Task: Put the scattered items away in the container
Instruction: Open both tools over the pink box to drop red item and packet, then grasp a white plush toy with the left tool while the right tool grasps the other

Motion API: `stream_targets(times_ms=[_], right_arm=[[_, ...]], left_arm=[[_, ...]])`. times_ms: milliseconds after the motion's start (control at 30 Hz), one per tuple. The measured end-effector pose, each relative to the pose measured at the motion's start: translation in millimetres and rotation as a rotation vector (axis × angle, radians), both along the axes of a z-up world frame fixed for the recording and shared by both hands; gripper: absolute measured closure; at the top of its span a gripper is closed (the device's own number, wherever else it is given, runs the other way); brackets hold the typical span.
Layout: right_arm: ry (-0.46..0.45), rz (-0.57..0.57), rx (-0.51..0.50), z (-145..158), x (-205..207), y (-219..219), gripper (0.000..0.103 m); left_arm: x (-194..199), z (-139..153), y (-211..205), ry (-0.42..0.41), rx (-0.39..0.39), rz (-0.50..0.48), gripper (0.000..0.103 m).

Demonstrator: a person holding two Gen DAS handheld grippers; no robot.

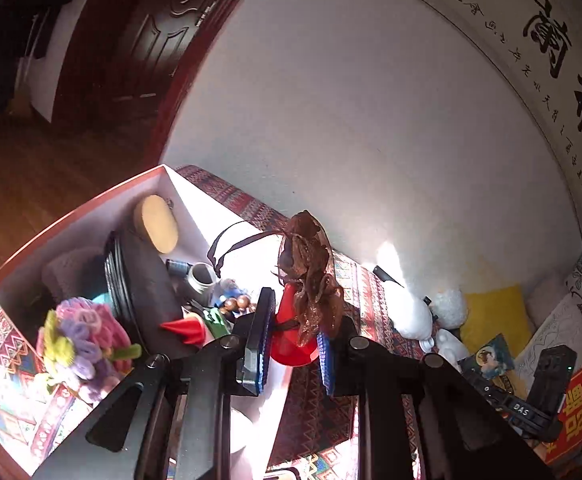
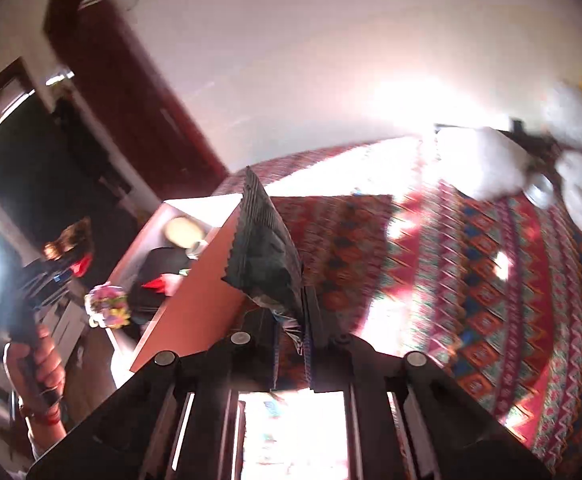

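My left gripper [image 1: 295,332] is shut on a sheer brown drawstring pouch [image 1: 311,276] with a red thing [image 1: 291,346] low inside it, held up just right of the box. The box [image 1: 71,216], red outside and white inside, holds a yellow round pad [image 1: 156,222], a black disc [image 1: 143,280], pipe-cleaner flowers [image 1: 83,332] and several small items. My right gripper [image 2: 291,312] is shut on a dark sachet [image 2: 265,248] with a serrated edge, raised beside the box's red wall [image 2: 195,292]. The other hand [image 2: 47,364] with its pouch shows at the far left.
A red patterned cloth [image 2: 491,280] covers the surface. White plush toys [image 1: 411,316] and a yellow cushion [image 1: 495,312] lie to the right by the white wall. A blue printed packet [image 1: 487,356] and a red card [image 1: 579,408] sit at the lower right. A dark door [image 1: 131,40] stands behind.
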State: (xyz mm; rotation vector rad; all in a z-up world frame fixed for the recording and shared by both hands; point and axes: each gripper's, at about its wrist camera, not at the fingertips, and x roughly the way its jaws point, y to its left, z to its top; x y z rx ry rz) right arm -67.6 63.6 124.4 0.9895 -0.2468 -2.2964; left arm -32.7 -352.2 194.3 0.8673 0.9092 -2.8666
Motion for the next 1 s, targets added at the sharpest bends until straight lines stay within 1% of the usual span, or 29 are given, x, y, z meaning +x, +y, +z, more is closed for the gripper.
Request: stream_targets(times_ms=[67, 100, 167, 200, 233, 267, 300, 333, 367, 400, 500, 600, 667, 767, 833, 933, 1000], right_arm=[[0.063, 0.091, 0.022, 22, 5, -63, 0.095], [0.083, 0.131, 0.037, 27, 4, -93, 0.095], [0.082, 0.195, 0.067, 29, -3, -148, 0.092], [0.087, 0.201, 0.109, 26, -7, -172, 0.087], [0.106, 0.194, 0.163, 23, -9, -191, 0.070], [0.137, 0.181, 0.210, 22, -9, -205, 0.041], [0.175, 0.161, 0.237, 22, -7, -211, 0.030], [0.210, 0.143, 0.249, 24, -5, -212, 0.024], [0.226, 0.136, 0.255, 25, -3, -211, 0.024], [0.223, 0.138, 0.249, 26, -3, -207, 0.024], [0.182, 0.101, 0.202, 26, -3, -177, 0.024], [0.144, 0.039, 0.165, 24, -4, -135, 0.024], [0.124, -0.015, 0.138, 22, 3, -94, 0.021], [0.087, -0.121, 0.057, 12, 15, -18, 0.017], [0.061, -0.218, -0.016, 2, 27, 41, 0.014], [0.019, -0.391, -0.139, -25, 44, 131, 0.009], [-0.013, -0.511, -0.213, -45, 51, 189, 0.006]], left_arm=[[-11, -14, -18, -0.074, -0.011, 0.022, 0.087], [-17, -23, -24, -0.120, -0.004, 0.026, 0.084], [-26, -37, -33, -0.208, -0.006, 0.055, 0.069], [-27, -39, -36, -0.229, -0.019, 0.075, 0.050], [-24, -38, -37, -0.227, -0.038, 0.090, 0.035], [-18, -34, -38, -0.208, -0.059, 0.105, 0.029], [-12, -28, -40, -0.184, -0.079, 0.124, 0.023], [-5, -22, -42, -0.161, -0.100, 0.143, 0.021], [3, -18, -44, -0.141, -0.119, 0.161, 0.020], [7, -15, -47, -0.125, -0.130, 0.175, 0.019], [15, -11, -54, -0.094, -0.125, 0.177, 0.018], [15, -11, -46, -0.083, -0.110, 0.122, 0.018], [12, -8, -28, -0.077, -0.112, 0.068, 0.018], [5, -5, 12, -0.067, -0.118, -0.042, 0.017], [-4, -6, 47, -0.075, -0.137, -0.122, 0.017], [-21, -19, 110, -0.114, -0.188, -0.229, 0.016], [-36, -34, 158, -0.152, -0.193, -0.316, 0.016]])
